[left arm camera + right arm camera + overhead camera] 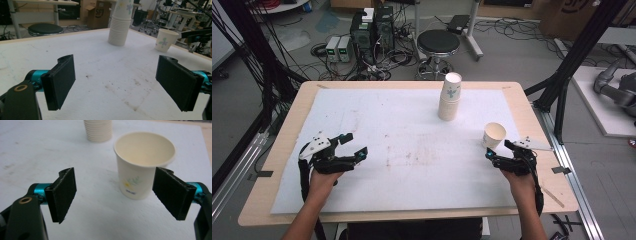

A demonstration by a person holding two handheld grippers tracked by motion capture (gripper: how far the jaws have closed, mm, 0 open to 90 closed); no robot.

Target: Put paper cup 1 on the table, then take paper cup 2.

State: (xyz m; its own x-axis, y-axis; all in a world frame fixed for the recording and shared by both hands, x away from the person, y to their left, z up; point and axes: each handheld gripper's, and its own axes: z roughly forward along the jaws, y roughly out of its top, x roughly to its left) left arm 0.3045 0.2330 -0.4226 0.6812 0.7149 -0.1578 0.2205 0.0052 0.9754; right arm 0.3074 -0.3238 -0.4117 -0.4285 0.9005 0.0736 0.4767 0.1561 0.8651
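A single paper cup [494, 135] stands upright and empty on the white mat [412, 175] at the right. In the right gripper view the cup [141, 167] sits just beyond my right gripper [117, 195], a little right of the gap, and the pads do not touch it. The right gripper [498, 149] is open just in front of the cup. A tall stack of paper cups [449, 97] stands at the back middle, also seen as the stack [120, 25] and the stack [98, 130]. My left gripper [354, 144] is open over the mat at the left, its gap [122, 82] empty.
The mat covers a wooden table [287, 145]. Behind the table are a black stool [438, 42], computer boxes [372, 30] and cables on the floor. Black frame posts [572, 60] rise at the right. Faint brown stains [412, 155] mark the mat's middle.
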